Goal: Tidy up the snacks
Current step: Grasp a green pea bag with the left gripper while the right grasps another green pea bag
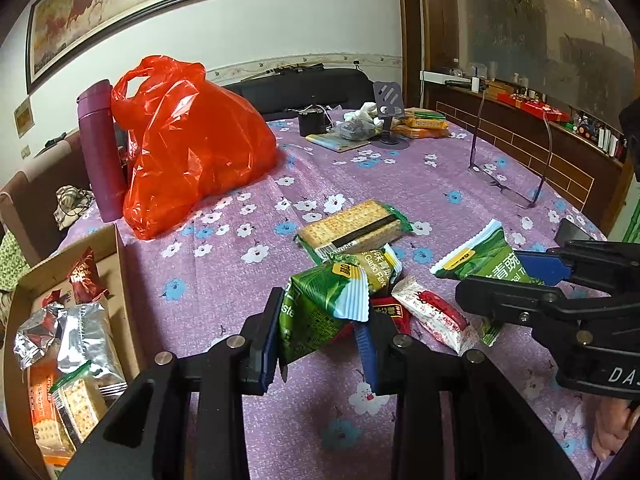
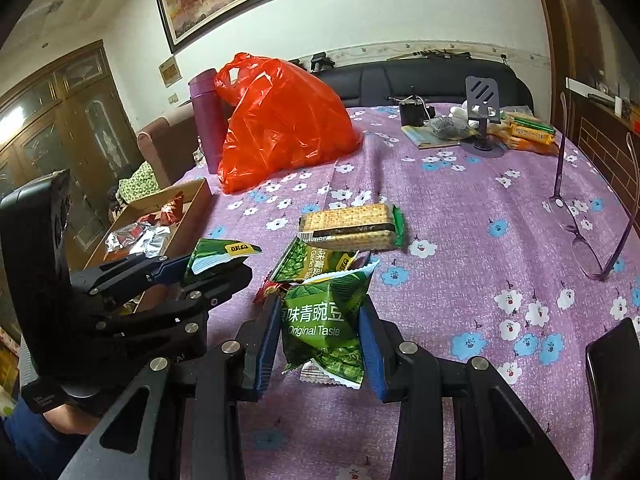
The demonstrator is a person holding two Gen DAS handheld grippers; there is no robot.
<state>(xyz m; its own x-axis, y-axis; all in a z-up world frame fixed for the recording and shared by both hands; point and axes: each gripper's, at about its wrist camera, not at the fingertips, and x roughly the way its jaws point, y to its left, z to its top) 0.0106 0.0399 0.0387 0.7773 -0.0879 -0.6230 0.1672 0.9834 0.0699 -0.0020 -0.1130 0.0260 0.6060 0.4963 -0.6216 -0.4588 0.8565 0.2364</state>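
Two grippers are busy at once: left gripper (image 1: 320, 332) has its fingers (image 1: 266, 344) closed on a green pea packet (image 1: 316, 308), and right gripper (image 2: 320, 340) has its fingers closed on a second green packet (image 2: 326, 320) marked "Original Taste". Both packets look lifted clear of the tabletop (image 1: 320, 420), though how far off the cloth I cannot tell. Cardboard box (image 1: 120, 264) sits at the tabletop's left edge and already holds several snacks: silver foil bags (image 1: 80, 336), a red-brown packet (image 1: 86, 276), cracker packs (image 1: 76, 400). So sorting looks partway done, judged from that. Left on the purple floral cloth: a long cracker pack (image 1: 352, 228), a garlic-flavour green packet (image 1: 376, 268) just below it, a white-and-red candy wrapper (image 1: 436, 312), and a dark red packet (image 1: 394, 314) partly hidden under the pile. Left gripper is nearer the box, so its packet probably goes in first. Red plastic bag (image 1: 192, 140) and purple bottle (image 1: 100, 148) stand behind the box; its contents are not visible. Glasses (image 1: 516, 184) lie well apart to the right.
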